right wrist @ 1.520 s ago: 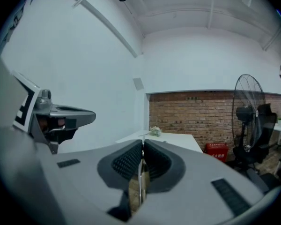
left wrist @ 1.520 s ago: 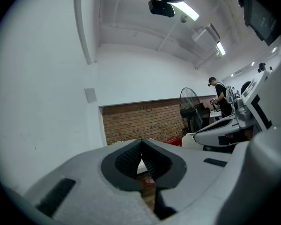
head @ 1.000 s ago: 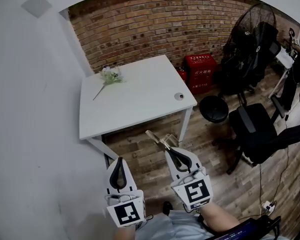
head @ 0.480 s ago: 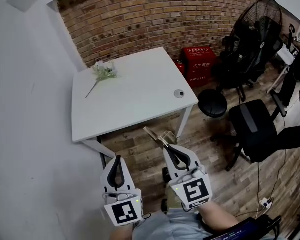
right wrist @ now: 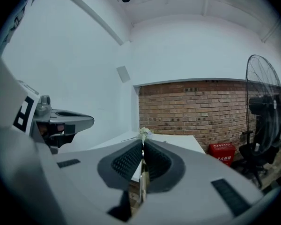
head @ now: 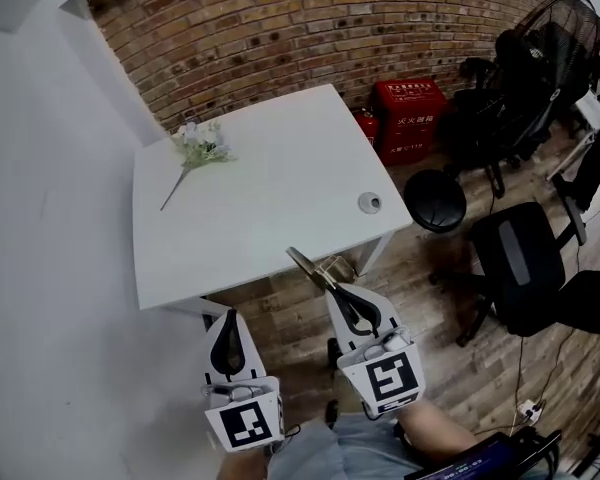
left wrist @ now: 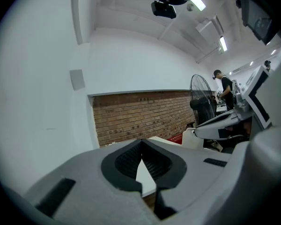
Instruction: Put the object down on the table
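My right gripper is shut on a thin, flat metal tool with a brass-coloured part; its tip pokes up-left over the front edge of the white table. From the right gripper view, the tool shows edge-on between the closed pads of that gripper. To its left my left gripper hangs over the wooden floor, below the table's front edge. It is shut with nothing in it, its pads meeting in the left gripper view.
A flower sprig lies at the table's far left and a small round thing near its right edge. Right of the table stand red crates, a black stool, an office chair and a fan. A white wall closes the left.
Both grippers have come closer to the table's front edge; the tool's tip now overlaps it. Both stay shut.
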